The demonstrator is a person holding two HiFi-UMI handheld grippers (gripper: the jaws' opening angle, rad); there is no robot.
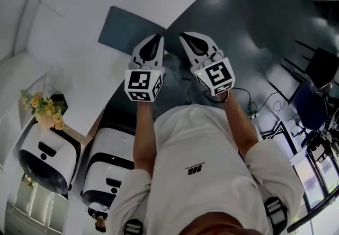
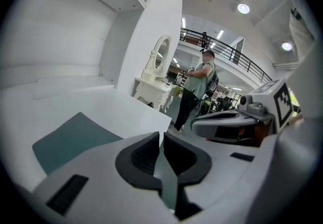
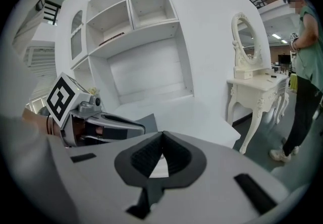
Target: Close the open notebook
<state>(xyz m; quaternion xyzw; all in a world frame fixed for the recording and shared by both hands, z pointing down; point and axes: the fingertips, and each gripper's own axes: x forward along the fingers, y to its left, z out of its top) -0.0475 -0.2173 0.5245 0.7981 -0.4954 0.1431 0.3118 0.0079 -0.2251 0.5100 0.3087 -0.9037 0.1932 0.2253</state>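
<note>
step: I'm reading the notebook (image 1: 132,30) as already lying shut. One flat dark slab is showing, with no white pages and no raised cover. Whether it was ever opened, I can't tell.
next move: the pictures aren't settling one. There is no lifted leaf or free edge for a jaw to catch, and both tools are hanging clear of the book.
left gripper (image 1: 158,38): it is hovering off the near edge of the desk (image 1: 79,70), pointing far toward the notebook. Its own view is showing the jaws drawn together to a thin slit, with nothing between them.
right gripper (image 1: 183,35): it is hovering just right of the left one, over the dark floor past the desk corner. Its jaws are meeting at the tips, and it is carrying nothing.
notebook place: it is lying on the white desk near the near-right corner, just beyond the left gripper's tips and not touching them.
notebook look: the cover is slate blue-grey, plain and matte, rectangular with square corners. It is lying thin and flat, and I can't make out a spine or binding.
handling guess: being thin and flush to the desk, the edge would probably be hard to get under.
</note>
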